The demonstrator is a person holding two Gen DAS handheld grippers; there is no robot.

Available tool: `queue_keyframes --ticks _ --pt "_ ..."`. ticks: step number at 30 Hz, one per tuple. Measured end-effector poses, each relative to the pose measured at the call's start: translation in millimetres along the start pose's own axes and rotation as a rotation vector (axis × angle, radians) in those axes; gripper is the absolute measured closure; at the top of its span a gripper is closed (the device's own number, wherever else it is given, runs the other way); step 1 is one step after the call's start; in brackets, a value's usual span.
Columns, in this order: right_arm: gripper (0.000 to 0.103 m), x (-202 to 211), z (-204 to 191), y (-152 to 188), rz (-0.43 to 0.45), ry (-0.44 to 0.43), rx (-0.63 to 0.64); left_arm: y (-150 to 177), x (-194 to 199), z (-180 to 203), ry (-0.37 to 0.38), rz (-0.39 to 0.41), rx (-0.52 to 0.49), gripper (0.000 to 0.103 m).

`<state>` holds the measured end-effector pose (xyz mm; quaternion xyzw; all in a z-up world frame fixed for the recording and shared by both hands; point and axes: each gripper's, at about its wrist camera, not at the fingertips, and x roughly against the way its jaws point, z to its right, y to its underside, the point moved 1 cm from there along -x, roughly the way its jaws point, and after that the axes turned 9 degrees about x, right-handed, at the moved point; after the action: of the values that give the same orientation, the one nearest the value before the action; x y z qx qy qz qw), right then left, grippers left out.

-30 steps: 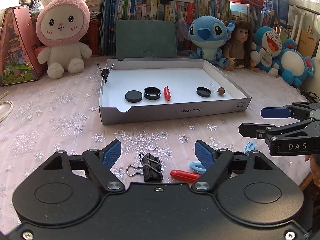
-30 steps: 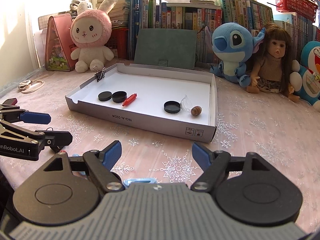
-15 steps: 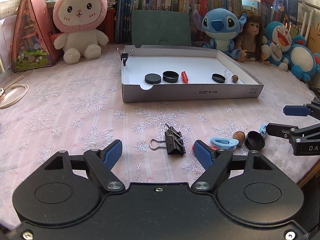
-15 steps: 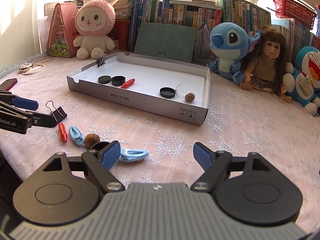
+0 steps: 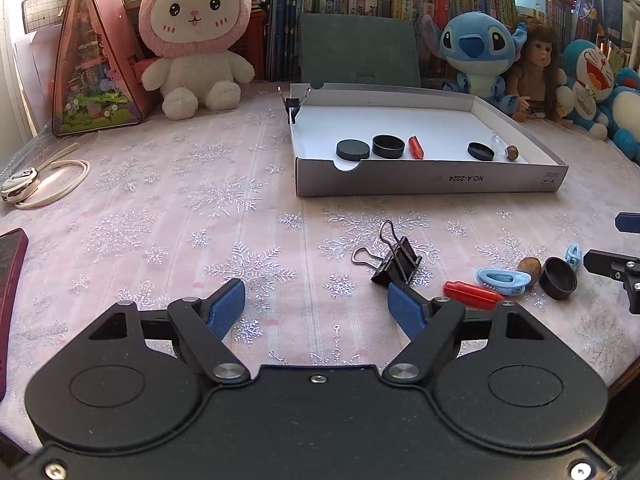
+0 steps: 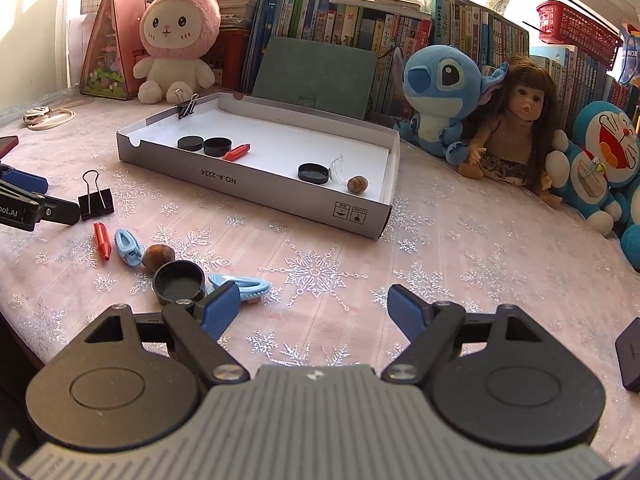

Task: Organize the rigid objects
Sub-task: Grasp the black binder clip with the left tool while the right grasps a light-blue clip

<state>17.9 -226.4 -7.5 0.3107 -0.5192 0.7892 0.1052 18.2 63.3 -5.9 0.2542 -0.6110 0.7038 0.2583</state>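
A shallow white cardboard box (image 5: 432, 182) (image 6: 256, 196) holds black caps, a red piece and a nut. On the cloth in front lie a black binder clip (image 5: 394, 262) (image 6: 95, 202), a red piece (image 5: 472, 291) (image 6: 102, 240), blue clips (image 5: 503, 280) (image 6: 128, 247), a brown nut (image 5: 529, 267) (image 6: 158, 257) and a black cap (image 5: 557, 278) (image 6: 179, 281). My left gripper (image 5: 316, 308) is open and empty, its right finger just short of the binder clip. My right gripper (image 6: 314, 312) is open and empty, its left finger beside the cap and a blue clip (image 6: 240, 286).
Plush toys, a doll (image 6: 516, 120) and books line the back. A binder clip (image 5: 294, 104) sits on the box's far left corner. A pink triangular case (image 5: 96, 68) and a cord (image 5: 44, 184) lie left. A dark object (image 6: 630, 354) sits at the right edge.
Both grippers have pulled back and risen from the table, and the left one has swung left. The loose items in front of the box now show in full.
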Motion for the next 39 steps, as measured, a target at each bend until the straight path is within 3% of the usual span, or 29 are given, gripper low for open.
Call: queue_keyframes --ticks 10,17,39 --pt "0.015 -1.1 -0.9 5.2 -0.010 0.004 0.002 -10.8 -5.6 -4.4 -0.026 0.016 0.020 0.026" --pt "0.015 -5.9 -3.4 5.5 -0.015 -0.014 0.005 -7.9 5.8 6.8 0.059 0.015 -0.005 0.025" --pt "0.017 -11.0 -11.3 3.4 0.002 -0.084 -0.064 -18.8 -22.4 1.3 -0.080 0.022 0.033 0.026"
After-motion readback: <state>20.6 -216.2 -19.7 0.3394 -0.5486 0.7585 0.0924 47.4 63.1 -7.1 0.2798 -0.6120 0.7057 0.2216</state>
